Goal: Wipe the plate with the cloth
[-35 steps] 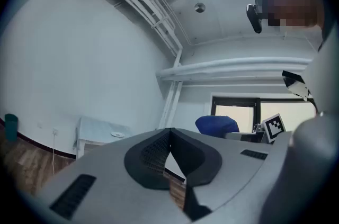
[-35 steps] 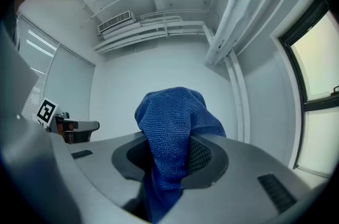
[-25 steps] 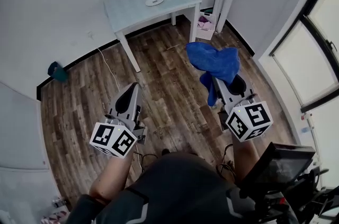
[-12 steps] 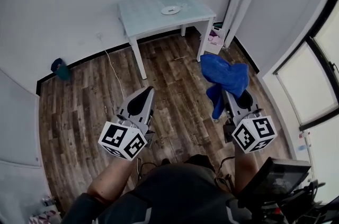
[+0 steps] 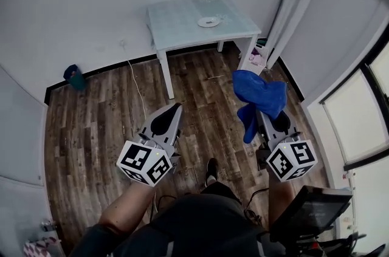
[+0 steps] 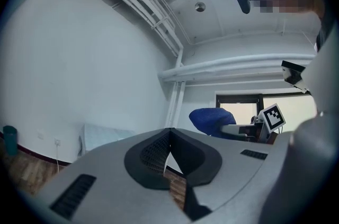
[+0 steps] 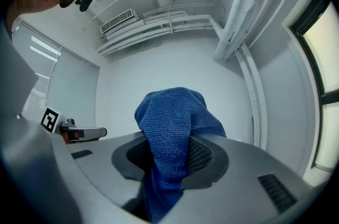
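A white plate [image 5: 208, 22] lies on a small pale table [image 5: 182, 25] far ahead by the wall. My right gripper [image 5: 262, 109] is shut on a blue cloth [image 5: 258, 93], which bunches over its tip and hangs down; in the right gripper view the blue cloth [image 7: 172, 149] fills the jaws. My left gripper [image 5: 174, 112] is held level beside it, shut with nothing in it. In the left gripper view my left gripper [image 6: 169, 135] has its jaw tips touching, and the cloth [image 6: 211, 120] shows to the right. Both grippers are over the floor, well short of the table.
Wood-plank floor [image 5: 103, 122] lies between me and the table. A white cable [image 5: 135, 87] runs from the wall across the floor. A teal object [image 5: 74, 76] sits by the left wall. A bag with pink items [image 5: 256, 58] stands beside the table's right leg. White pipes [image 5: 292, 0] stand at the right.
The view has swung so the table and plate sit more to the right and lower. Both grippers keep their pose; the cloth stays clamped in the right one.
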The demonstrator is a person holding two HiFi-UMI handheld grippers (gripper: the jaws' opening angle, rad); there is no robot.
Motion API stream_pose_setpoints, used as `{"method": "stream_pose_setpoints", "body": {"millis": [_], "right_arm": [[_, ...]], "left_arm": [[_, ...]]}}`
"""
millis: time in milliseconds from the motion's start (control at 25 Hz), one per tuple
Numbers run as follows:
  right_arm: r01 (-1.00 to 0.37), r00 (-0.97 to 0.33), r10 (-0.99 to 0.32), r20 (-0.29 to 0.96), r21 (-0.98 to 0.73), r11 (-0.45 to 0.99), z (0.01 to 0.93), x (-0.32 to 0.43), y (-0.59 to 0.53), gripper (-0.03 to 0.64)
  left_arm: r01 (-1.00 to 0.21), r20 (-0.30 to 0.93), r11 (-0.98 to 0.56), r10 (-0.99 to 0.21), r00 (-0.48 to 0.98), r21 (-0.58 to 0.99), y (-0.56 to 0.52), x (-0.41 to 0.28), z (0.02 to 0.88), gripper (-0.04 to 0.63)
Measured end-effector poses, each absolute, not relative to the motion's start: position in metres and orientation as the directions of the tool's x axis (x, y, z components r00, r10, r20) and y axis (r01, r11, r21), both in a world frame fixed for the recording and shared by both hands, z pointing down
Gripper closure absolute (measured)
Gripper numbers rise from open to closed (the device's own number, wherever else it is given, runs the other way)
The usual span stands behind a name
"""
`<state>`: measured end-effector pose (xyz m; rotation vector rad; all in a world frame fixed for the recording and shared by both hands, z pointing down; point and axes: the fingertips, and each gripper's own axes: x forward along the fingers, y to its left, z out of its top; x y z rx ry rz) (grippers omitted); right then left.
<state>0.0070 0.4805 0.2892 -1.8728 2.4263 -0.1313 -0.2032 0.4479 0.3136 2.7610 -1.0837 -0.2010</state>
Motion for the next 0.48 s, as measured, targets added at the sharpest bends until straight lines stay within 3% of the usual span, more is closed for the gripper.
{"method": "stream_pose_setpoints", "body": {"millis": [480], "right_arm": [[-0.944, -0.295, -0.955, -0.009, -0.151, 0.293, 0.297, 0.069, 0.36, 0.483]], "left_arm": [[-0.716, -0.032, -0.666, -0.736, 0.676, 0.21, 0.334, -0.148, 0.316, 0.586]]}}
